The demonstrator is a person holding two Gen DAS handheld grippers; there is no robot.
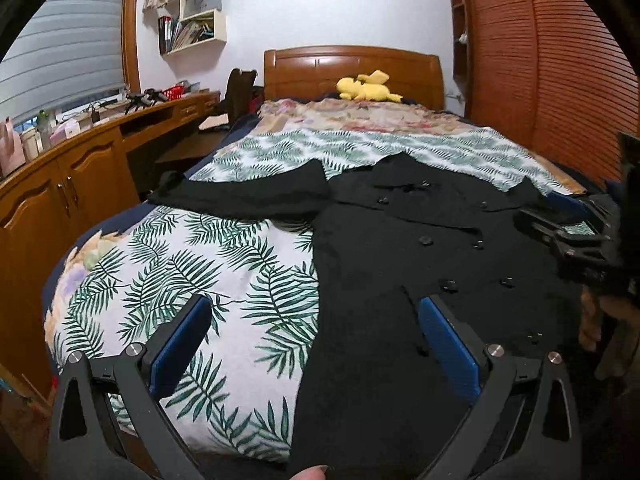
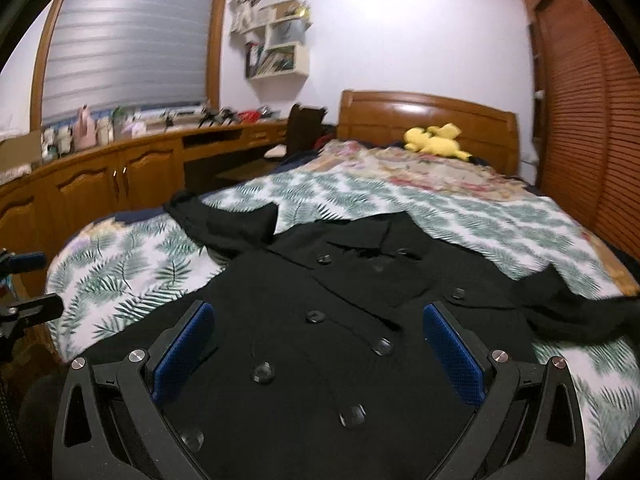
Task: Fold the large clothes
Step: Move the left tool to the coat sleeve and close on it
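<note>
Black coat [image 2: 320,320] lay flat, front up, on the leaf-print bedspread [image 1: 224,280], long axis near-to-far, collar far. Left gripper [image 1: 316,344] was spread wide, empty, straddling the coat's left edge. Right gripper [image 2: 320,352] was spread too, empty, over the button rows. Left sleeve [image 1: 248,192] stretched out leftward, so the left gripper was nearer it.

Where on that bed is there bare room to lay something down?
Free: the leaf-print cover left of the black coat, below its spread sleeve, and the strip between the collar and the yellow plush toy. Crowded: the coat's buttoned middle.
</note>
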